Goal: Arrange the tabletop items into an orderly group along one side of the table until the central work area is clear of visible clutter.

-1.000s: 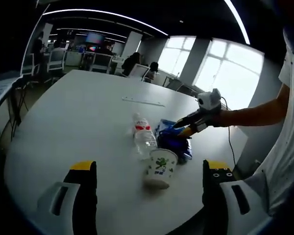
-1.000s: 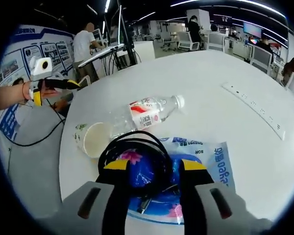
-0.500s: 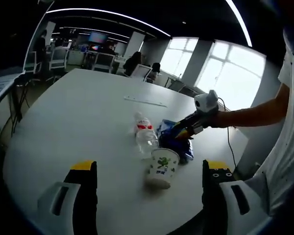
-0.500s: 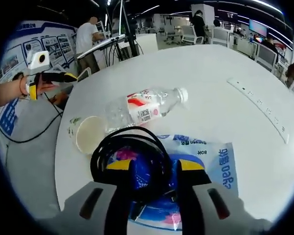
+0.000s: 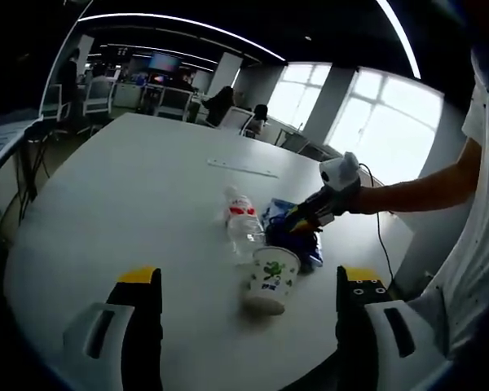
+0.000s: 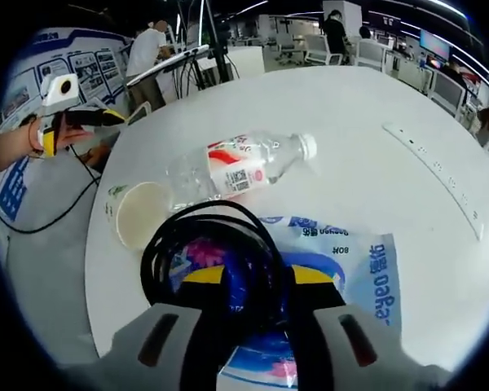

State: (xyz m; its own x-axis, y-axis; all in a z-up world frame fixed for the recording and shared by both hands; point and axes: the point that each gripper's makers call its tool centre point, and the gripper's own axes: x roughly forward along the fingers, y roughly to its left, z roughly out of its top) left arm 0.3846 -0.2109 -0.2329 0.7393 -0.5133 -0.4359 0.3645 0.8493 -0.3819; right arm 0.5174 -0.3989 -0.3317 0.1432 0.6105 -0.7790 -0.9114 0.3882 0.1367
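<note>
Table holds 1 bottle, 1 cup, 1 bag — right jaws nipping cable, left jaws wide, empty.

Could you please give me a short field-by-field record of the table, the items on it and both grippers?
surface: white table
bottle: clear plastic water bottle, lying on its side beside the cup
cup: paper cup, tipped over, mouth toward the right gripper view
bag: blue printed plastic bag, flat on the table
cable: coiled black cable on the bag
power strip: white power strip, apart from the rest
left gripper: open, off the table's edge
right gripper: jaws nearly together at the cable
</note>
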